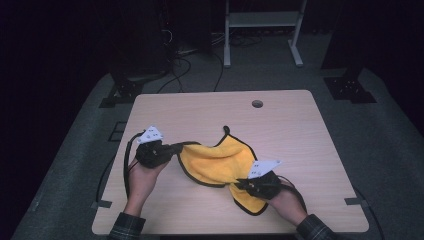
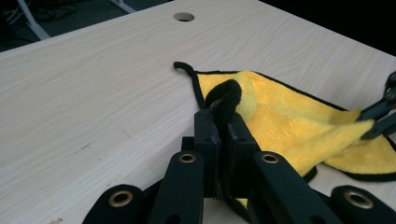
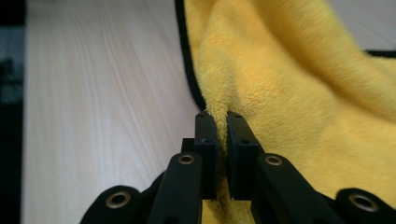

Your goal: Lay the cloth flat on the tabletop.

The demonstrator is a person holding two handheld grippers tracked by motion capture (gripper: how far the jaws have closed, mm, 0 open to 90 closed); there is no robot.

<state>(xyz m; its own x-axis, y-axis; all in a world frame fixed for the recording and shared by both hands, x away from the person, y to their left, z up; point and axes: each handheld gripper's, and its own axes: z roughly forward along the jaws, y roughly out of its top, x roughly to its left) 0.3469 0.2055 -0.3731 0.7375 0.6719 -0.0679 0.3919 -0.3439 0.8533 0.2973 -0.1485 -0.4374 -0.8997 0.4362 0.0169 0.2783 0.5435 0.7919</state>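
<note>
Jaws of both grippers are clamped on the same yellow cloth (image 1: pixel 217 162), each pinching a fold of it. From the high view, the left gripper (image 1: pixel 176 149) lies low over the light wooden worktop (image 1: pixel 200 110), held in the person's left hand (image 1: pixel 145 170), and grips the cloth's left corner; the right gripper (image 1: pixel 243 185), in the right hand (image 1: pixel 282 197), bites the cloth near its lower right part. The cloth, edged in black, spreads between the two near the middle of the worktop's near half, partly lifted and bunched, with a small black loop (image 1: pixel 226 129) at its far corner. A round hole (image 1: pixel 257 104) sits in the worktop toward the far edge, well apart from the cloth. Plaid sleeves (image 1: pixel 125 227) show at the bottom edge. In the left gripper view, the two black jaws stand close together with the cloth's black-bound edge (image 2: pixel 224 100) squeezed between them and curling up above the tips; the yellow cloth (image 2: pixel 299 126) trails off to the right across the worktop (image 2: pixel 93 93), and the other gripper's tips (image 2: pixel 380 116) hold it at the right edge. In the right gripper view, the jaws are nearly closed on a thick yellow fold (image 3: pixel 224 100) that rises from between them, the rest of the cloth (image 3: pixel 303 93) draped to the right, its black border (image 3: pixel 189 70) running along the bare worktop (image 3: pixel 93 93) on the left.
</note>
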